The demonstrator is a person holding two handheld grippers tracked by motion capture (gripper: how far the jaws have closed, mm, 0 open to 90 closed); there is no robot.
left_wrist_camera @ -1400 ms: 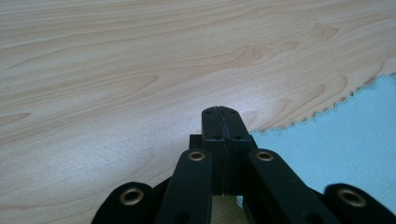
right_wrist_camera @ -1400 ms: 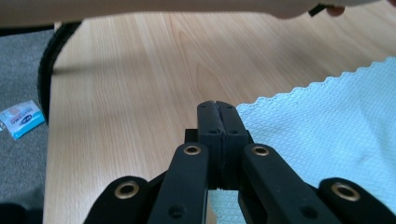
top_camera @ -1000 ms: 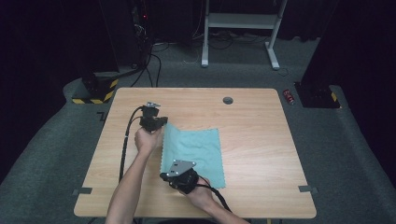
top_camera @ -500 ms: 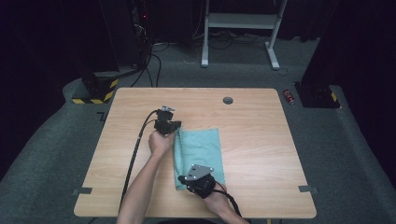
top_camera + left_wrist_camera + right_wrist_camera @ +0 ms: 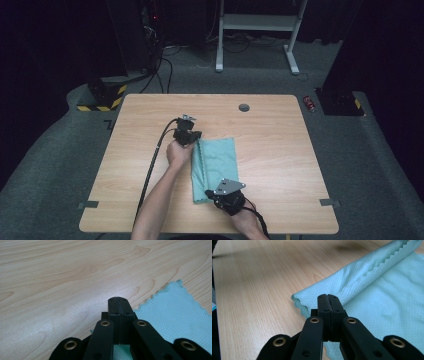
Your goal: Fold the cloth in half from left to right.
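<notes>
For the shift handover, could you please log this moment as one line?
work: folding cloth | left gripper: shut on cloth edge | right gripper: shut on cloth edge | table: cloth partly folded

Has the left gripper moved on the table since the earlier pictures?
Yes. In the high view the left gripper has shifted right, toward the round hole in the table, drawing the teal cloth edge over with it.

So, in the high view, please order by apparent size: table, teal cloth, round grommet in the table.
1. table
2. teal cloth
3. round grommet
</notes>
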